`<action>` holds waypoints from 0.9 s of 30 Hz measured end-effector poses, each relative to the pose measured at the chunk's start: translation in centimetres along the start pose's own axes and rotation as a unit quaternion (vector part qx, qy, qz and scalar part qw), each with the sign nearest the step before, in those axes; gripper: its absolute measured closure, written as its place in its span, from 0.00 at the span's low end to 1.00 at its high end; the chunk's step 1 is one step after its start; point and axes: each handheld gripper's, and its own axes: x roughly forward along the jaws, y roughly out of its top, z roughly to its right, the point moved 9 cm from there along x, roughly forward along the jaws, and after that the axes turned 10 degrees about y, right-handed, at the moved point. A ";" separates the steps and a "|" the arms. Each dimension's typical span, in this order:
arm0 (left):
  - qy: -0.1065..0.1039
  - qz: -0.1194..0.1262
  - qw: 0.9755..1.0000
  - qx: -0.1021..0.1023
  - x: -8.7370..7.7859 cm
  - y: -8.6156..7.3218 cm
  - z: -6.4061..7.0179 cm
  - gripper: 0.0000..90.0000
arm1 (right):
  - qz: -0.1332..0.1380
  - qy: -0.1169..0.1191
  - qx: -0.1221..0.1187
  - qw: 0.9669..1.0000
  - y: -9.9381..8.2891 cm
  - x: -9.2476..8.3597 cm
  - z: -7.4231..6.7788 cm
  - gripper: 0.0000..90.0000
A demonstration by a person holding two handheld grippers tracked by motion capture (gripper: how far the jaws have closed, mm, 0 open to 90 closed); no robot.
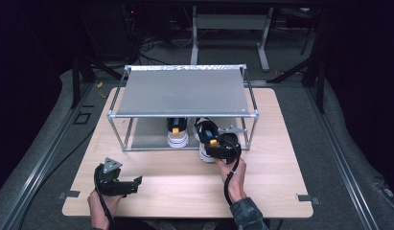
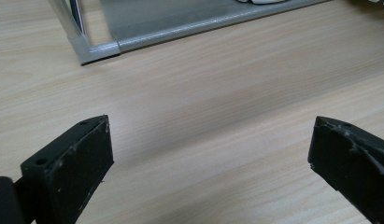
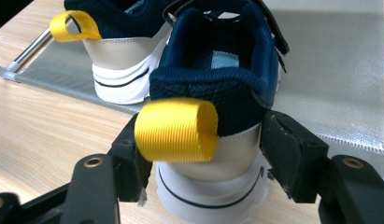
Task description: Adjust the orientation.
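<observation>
With my right gripper (image 3: 203, 154) jaws clamped on the near shoe's (image 3: 217, 93) heel, I'd slide it squarely beside its mate (image 3: 119, 60); left gripper (image 2: 208, 154) jaws apart.

two navy shoes (image 1: 178, 132) (image 1: 206, 139) with white soles — each with one yellow heel loop (image 3: 178, 130). one metal-framed rack (image 1: 180, 91) — two grey shelves. one wooden bench (image 1: 185, 187). two claws (image 1: 137, 181) (image 1: 218, 143).

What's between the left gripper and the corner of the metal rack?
Nothing: bare wooden table runs from the open left gripper to the rack corner, as the left gripper view shows.
</observation>
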 end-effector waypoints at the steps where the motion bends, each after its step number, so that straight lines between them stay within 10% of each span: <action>1: 0.002 0.002 1.000 -0.001 -0.1 0.1 -0.1 0.00 | 0.000 0.008 -0.002 1.000 -0.1 0.0 -0.2 0.42; 27: 0.001 0.004 1.000 -0.007 -0.3 0.1 -0.7 0.00 | 0.018 -0.005 -0.017 1.000 0.9 2.2 -1.1 0.49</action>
